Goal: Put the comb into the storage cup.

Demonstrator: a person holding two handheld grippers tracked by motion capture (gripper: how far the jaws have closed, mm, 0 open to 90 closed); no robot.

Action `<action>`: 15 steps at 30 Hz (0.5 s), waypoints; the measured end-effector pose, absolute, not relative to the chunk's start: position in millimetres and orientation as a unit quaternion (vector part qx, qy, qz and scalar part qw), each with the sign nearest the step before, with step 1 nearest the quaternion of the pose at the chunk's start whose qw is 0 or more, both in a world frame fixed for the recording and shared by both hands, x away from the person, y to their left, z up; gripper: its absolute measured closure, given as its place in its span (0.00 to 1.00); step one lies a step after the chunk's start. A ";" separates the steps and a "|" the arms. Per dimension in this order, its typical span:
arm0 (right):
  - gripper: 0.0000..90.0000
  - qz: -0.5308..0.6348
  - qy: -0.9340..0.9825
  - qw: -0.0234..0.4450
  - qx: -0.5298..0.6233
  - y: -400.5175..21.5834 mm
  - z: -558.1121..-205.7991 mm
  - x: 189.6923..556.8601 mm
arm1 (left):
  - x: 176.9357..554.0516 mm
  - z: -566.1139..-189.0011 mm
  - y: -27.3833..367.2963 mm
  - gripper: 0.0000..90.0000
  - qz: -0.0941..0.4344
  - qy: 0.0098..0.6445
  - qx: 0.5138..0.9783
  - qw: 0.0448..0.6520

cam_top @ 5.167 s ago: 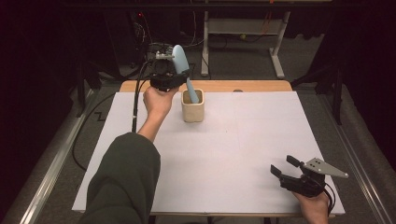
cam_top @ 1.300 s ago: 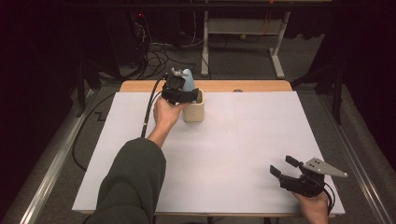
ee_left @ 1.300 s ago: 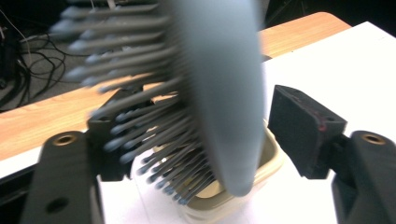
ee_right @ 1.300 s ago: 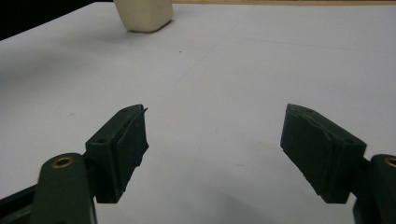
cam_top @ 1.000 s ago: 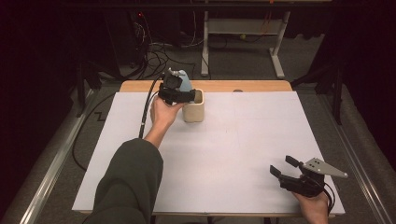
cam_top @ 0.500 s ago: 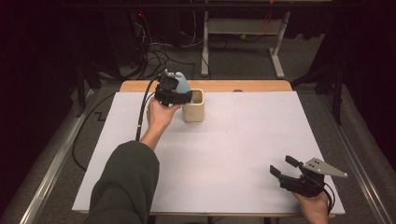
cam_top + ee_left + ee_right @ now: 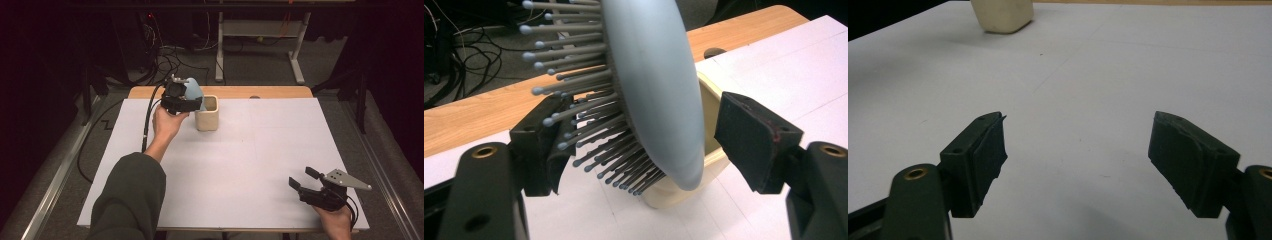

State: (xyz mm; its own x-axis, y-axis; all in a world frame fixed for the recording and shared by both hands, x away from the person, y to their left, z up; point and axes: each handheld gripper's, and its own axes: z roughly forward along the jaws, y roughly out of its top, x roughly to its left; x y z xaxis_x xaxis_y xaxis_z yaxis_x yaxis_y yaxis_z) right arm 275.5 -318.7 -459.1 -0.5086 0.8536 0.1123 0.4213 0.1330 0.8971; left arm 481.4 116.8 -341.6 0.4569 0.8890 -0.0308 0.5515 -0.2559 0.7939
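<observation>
From above, at the table's (image 7: 150,165) far end: left gripper (image 7: 181,98) around a hairbrush (image 7: 194,93) standing head-up in the cup (image 7: 207,113); right gripper (image 7: 306,181) idle, spread, holding nothing. Along the left gripper: bristles against one pad, other pad just clear, loosely released. Could snag bristles on withdrawal, tipping cup and brush.

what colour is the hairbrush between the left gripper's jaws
The hairbrush is pale blue-grey, its bristles grey with rounded tips; the left gripper view shows it best.
</observation>
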 end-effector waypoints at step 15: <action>0.26 0.487 0.719 0.222 0.444 -318.7 -459.1 275.3 | 475.5 -337.3 120.3 0.29 0.219 0.465 0.766 0.385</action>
State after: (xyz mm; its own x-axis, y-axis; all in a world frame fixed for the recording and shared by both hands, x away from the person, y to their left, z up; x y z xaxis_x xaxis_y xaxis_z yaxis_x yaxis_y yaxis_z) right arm 275.3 -318.7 -459.1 -0.5072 0.8543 0.1138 0.4228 0.1315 0.8966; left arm 475.5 120.3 -337.3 0.4712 0.8818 -0.0228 0.5445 -0.2704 0.7940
